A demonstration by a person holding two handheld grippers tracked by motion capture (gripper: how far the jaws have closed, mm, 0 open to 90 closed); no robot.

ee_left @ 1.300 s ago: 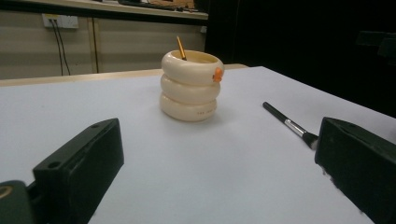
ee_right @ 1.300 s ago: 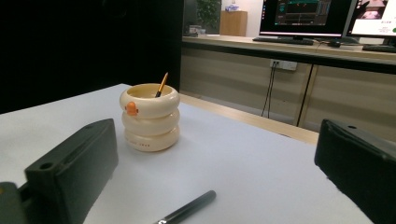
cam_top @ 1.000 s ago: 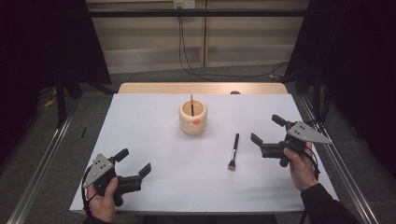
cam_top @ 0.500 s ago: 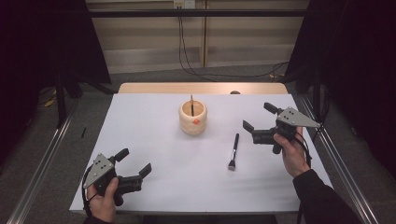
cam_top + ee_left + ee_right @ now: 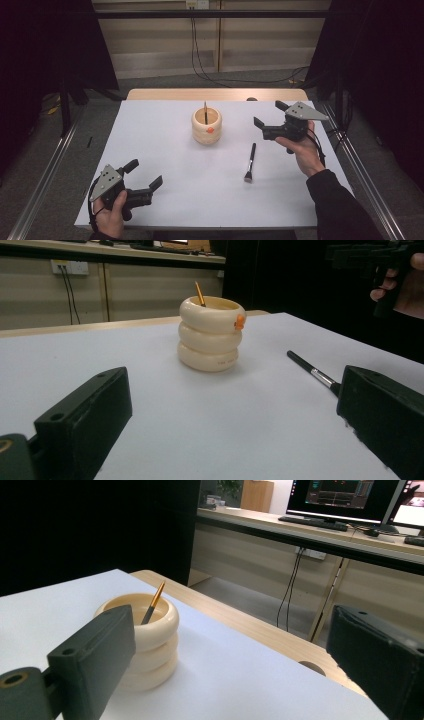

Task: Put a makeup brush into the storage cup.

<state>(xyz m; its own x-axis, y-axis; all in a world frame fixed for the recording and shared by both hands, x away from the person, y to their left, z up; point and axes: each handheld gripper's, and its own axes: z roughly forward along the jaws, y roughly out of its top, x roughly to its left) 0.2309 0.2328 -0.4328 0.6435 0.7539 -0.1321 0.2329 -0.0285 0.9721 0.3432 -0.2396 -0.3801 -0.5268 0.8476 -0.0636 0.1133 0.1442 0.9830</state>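
Observation:
A cream ribbed holder (image 5: 206,126) stands at the far middle of the white sheet, and a thin brush (image 5: 205,111) leans inside it. A black makeup brush (image 5: 249,162) lies flat to its right and nearer me. My right gripper (image 5: 266,113) hovers open above the sheet, right of the holder and beyond the black brush; its jaws have just been closing slightly with nothing between them. In the right gripper view, the holder (image 5: 150,630) sits just past the left jaw. My left gripper (image 5: 145,173) rests open at the near left, aimed at the holder (image 5: 210,335), nothing between its jaws.
The white sheet (image 5: 165,150) covers a wooden table whose far edge (image 5: 215,94) has a small hole (image 5: 251,99). Metal rails run along both sides. A desk with a monitor (image 5: 345,495) stands beyond the table. The black brush (image 5: 312,371) lies by the left gripper's right jaw.
The right gripper has moved away from me and leftward, from beside the lying brush to a spot level with the holder, rising a little. The left gripper stayed put.

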